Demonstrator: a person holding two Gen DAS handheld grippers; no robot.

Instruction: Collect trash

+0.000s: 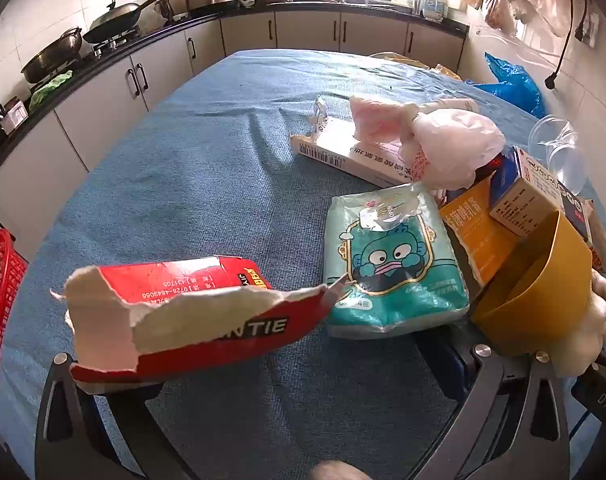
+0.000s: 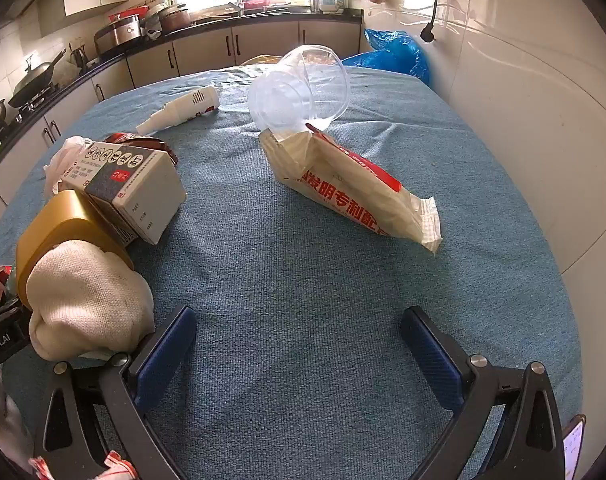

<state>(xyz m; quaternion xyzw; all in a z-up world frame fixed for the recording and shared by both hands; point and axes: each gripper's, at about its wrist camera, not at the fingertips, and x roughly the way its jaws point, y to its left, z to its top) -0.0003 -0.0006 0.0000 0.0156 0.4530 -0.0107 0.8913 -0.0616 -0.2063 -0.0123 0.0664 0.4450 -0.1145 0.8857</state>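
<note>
Hovering over the blue tablecloth [image 2: 303, 272], both tools spread as wide as they go and holding nothing.

Right gripper [image 2: 299, 344]: pads clear of everything, bare cloth between them. Nearest trash from it is the cream-and-red pouch [image 2: 351, 188] at 12 o'clock, lying on its side with the clear plastic cup [image 2: 299, 88] tipped over just behind it, touching its torn top. White tube [image 2: 181, 110] sits at 11 o'clock, well apart. Grey-and-white carton [image 2: 135, 188] at 10 o'clock leans against the yellow bin [image 2: 59, 224], which a gloved hand [image 2: 87, 300] steadies.

Left gripper [image 1: 299, 364]: torn red box [image 1: 175, 308] lies over its left finger at 9 o'clock, not pinched as far as I can tell. Teal tissue pack [image 1: 391, 264] at 1 o'clock, long white box [image 1: 343, 152] and pink plastic bag [image 1: 435, 140] beyond it at 12 to 1.

My read: we're at the start, most of the trash not yet collected. Advice: take the pouch across its narrow middle, not the sealed end. Approach low so the cup doesn't roll. Watch that the red box doesn't get dragged.
</note>
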